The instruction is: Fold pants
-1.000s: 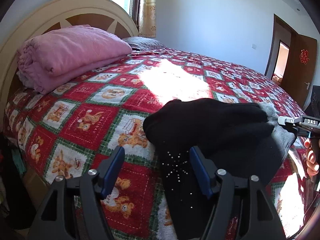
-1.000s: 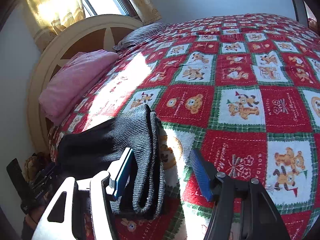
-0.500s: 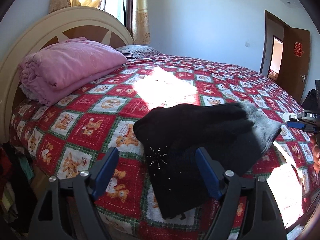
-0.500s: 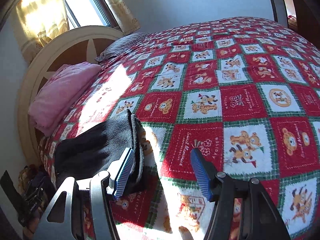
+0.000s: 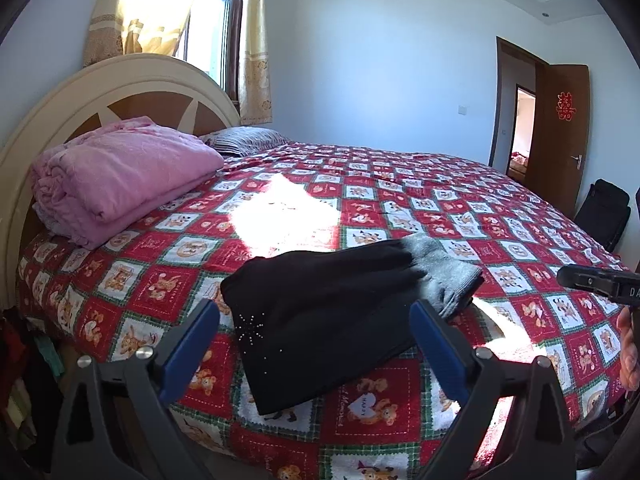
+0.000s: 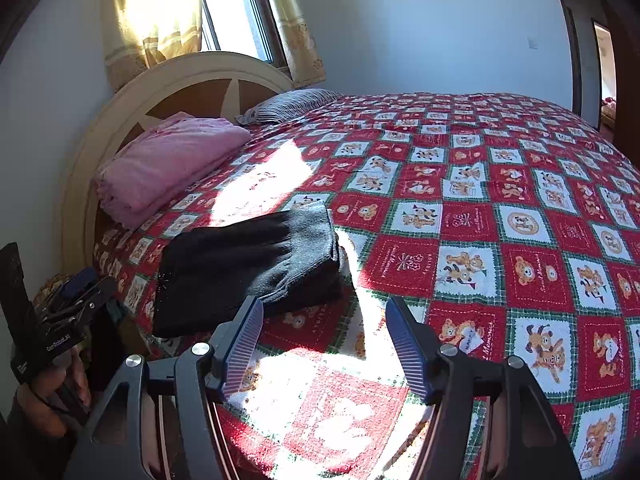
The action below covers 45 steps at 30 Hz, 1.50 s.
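A bedroom seen from two gripper cameras. A wide bed (image 5: 460, 208) covered by a red, green and white checked quilt printed with cartoon bears fills both views. Near its front corner lie the folded black knit pants (image 5: 320, 320) with grey ribbed cuffs, a compact stack resting flat on the quilt with a small starburst of pale studs on the dark fabric. The grey cuffs sit on top at the stack's right end in the left camera's view.

The left gripper (image 5: 316, 344), black with blue-padded fingers, is held above the front edge of the bed with its jaws spreading wide and opening; the pants show beyond and between the fingers, but the pads do not touch them. The right gripper (image 6: 324, 340), of the same make, hangs over a sunlit patch of quilt just beside the pants, its jaws apart and opening, with nothing gripped.

There are no containers on the bed. At the cream and brown arched headboard (image 5: 100, 92) rests a folded pink blanket (image 5: 120, 176), with a striped grey pillow (image 5: 244, 138) just beside it. Yellow curtains (image 5: 252, 48) frame a bright window, and a brown door (image 5: 560, 128) stands open at the far wall.
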Available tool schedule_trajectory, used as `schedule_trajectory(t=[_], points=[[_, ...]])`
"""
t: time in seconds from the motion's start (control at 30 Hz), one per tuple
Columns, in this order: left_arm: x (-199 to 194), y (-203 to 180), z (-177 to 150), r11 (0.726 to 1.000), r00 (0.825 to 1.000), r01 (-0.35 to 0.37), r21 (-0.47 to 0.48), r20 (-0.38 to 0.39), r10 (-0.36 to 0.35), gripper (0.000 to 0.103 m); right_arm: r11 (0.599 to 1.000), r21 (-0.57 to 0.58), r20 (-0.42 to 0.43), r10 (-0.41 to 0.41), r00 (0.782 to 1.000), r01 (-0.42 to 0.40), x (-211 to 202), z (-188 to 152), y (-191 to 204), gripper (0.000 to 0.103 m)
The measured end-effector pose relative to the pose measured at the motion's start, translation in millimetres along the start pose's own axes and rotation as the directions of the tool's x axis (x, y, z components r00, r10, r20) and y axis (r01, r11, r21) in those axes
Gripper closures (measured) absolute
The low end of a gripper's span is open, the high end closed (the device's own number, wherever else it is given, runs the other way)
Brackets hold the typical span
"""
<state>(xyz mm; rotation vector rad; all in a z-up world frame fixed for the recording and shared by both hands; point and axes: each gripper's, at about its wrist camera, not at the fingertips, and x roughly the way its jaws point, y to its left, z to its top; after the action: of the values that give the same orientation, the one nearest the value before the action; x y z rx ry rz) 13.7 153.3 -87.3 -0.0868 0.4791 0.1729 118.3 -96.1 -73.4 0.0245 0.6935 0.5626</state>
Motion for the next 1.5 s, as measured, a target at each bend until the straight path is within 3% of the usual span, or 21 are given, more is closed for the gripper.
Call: schedule_trajectory(t=[0.33,1.5], points=[[-3,-3,-1,1.000,1.000,-0.004,-0.005,-0.004,0.004,0.002,0.997,-0.062,0.066,-0.040,0.997,0.044,-18,-7,12,0.035],[-3,0,-1,1.000,1.000,-0.011,-0.016,0.001,0.011,0.000,0.997,-0.067,0.104,-0.041,0.994,0.049,-24,-9,19,0.034]])
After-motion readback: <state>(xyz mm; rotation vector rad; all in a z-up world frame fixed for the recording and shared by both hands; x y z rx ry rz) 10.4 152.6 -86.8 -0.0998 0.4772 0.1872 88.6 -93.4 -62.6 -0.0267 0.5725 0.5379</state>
